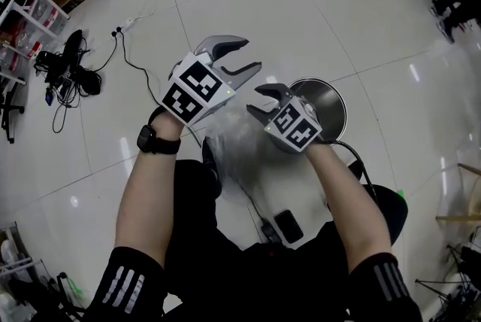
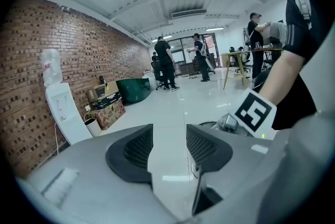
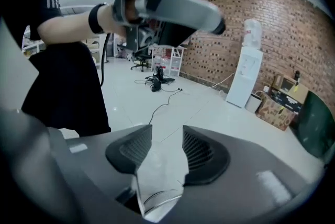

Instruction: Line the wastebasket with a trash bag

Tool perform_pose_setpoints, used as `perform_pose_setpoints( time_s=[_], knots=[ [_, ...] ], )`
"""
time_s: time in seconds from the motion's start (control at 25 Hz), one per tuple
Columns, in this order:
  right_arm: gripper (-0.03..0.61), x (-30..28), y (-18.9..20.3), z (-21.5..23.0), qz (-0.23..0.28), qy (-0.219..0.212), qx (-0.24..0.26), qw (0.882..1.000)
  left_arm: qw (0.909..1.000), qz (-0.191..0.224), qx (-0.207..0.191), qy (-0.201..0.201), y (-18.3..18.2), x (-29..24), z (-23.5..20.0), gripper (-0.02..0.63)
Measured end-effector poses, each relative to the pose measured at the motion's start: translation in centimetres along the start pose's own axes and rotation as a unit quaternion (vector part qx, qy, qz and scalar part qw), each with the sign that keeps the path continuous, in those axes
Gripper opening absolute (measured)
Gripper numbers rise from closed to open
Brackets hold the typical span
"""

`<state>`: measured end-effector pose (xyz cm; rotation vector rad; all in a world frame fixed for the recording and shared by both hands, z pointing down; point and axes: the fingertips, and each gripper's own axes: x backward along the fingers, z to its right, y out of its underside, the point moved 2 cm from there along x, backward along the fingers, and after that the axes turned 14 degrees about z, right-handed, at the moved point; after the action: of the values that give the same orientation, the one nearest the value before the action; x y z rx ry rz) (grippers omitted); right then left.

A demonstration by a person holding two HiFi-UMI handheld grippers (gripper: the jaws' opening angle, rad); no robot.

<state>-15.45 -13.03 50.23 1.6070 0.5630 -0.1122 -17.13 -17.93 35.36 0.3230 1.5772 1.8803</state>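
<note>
The wastebasket [image 1: 328, 101] is a round shiny metal bin on the white floor, just in front of the seated person's knees. A crumpled clear trash bag [image 1: 234, 138] lies to its left, below both grippers. My left gripper [image 1: 250, 55] is held above the bag, open, with only floor showing between its jaws [image 2: 169, 136]. My right gripper [image 1: 254, 100] hangs lower, beside the bin's rim, jaws apart. In the right gripper view the clear bag [image 3: 159, 168] shows through the gap of my right gripper [image 3: 166, 136], and the pads do not press on it.
Black cables and a power strip [image 1: 128, 25] run over the floor at the left, near a dark bundle of gear [image 1: 71, 61]. A black phone-like object [image 1: 288, 226] lies by the person's leg. A water dispenser [image 3: 248, 68] stands at the brick wall. Several people stand far off [image 2: 166, 63].
</note>
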Motion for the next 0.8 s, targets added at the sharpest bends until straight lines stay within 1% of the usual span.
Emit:
perform_pose_setpoints(
  time_s=[0.12,0.24,0.4,0.52,0.6,0.8],
  knots=[
    [0.195,-3.2,2.1,-2.1,-0.036,-0.034,0.02,0.999,1.0,-0.003,0.004,-0.006,0.2,0.6,-0.4,0.193],
    [0.201,-6.5,4.6,-4.1,-0.073,-0.071,0.044,0.994,0.9998,-0.005,0.01,-0.016,0.3,1.2,-1.2,0.193],
    [0.212,-9.9,8.7,-6.1,-0.114,-0.1,0.048,0.987,0.9996,-0.014,0.015,-0.018,0.9,1.3,-1.3,0.193],
    [0.219,-11.8,11.7,-7.5,-0.15,-0.118,0.053,0.98,0.9997,-0.014,0.015,-0.016,0.7,1.5,-1.2,0.193],
    [0.224,-12.9,13.1,-7.7,-0.167,-0.119,0.05,0.978,0.9997,-0.009,0.017,-0.015,0.5,1.5,-1.2,0.193],
    [0.23,-14.8,16.4,-7.4,-0.196,-0.102,0.039,0.974,0.9998,-0.007,0.018,-0.004,0.4,1.0,-0.7,0.193]
  ],
)
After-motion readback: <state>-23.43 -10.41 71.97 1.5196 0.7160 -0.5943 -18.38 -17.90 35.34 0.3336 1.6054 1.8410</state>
